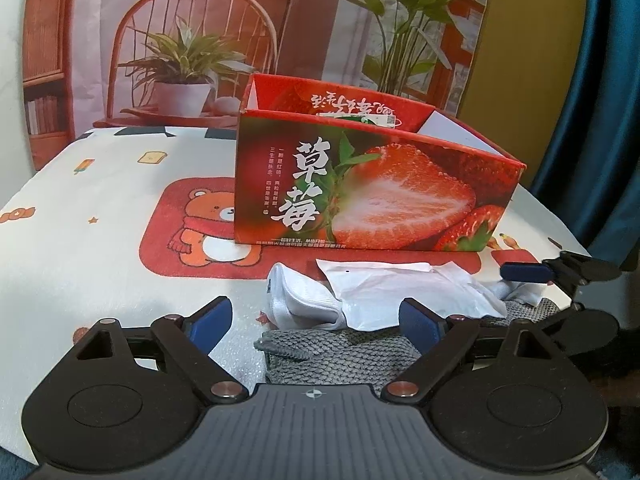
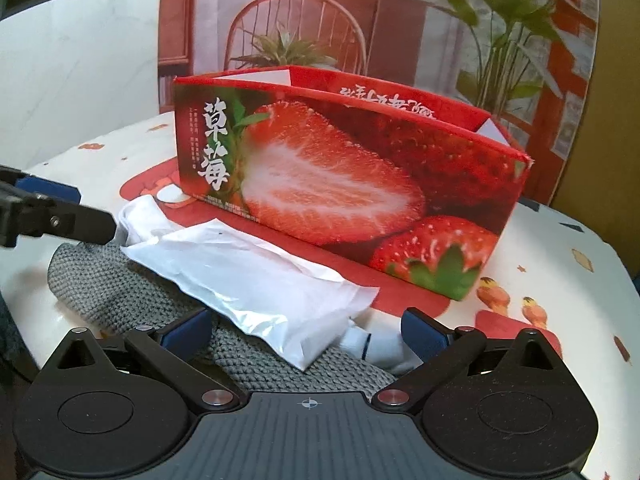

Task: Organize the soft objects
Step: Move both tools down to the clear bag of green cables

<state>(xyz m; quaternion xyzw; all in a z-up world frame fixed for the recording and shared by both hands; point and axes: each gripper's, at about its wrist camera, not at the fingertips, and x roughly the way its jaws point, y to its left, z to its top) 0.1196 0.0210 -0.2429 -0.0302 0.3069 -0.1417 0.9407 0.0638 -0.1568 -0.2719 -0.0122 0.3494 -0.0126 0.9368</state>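
Note:
A heap of soft things lies on the tablecloth in front of a red strawberry box (image 1: 380, 184) (image 2: 340, 176), whose top is open. The heap holds a white sock (image 1: 300, 300), a crinkled white plastic bag (image 1: 408, 292) (image 2: 256, 280) and a grey knitted cloth (image 1: 320, 348) (image 2: 120, 288). My left gripper (image 1: 316, 320) stands open over the sock and the knit, gripping nothing. My right gripper (image 2: 306, 328) is open too, its fingers straddling the bag and the knit, with another white sock (image 2: 380, 344) by its right finger. A blue-padded finger (image 1: 524, 273) of the right gripper shows at the heap's right.
The table (image 1: 80, 240) wears a white cloth with a red bear print and small cartoons. A printed backdrop of a chair and plants (image 1: 192, 60) hangs close behind the box. A blue curtain (image 1: 600, 120) hangs at the right. The table edge curves close on both sides.

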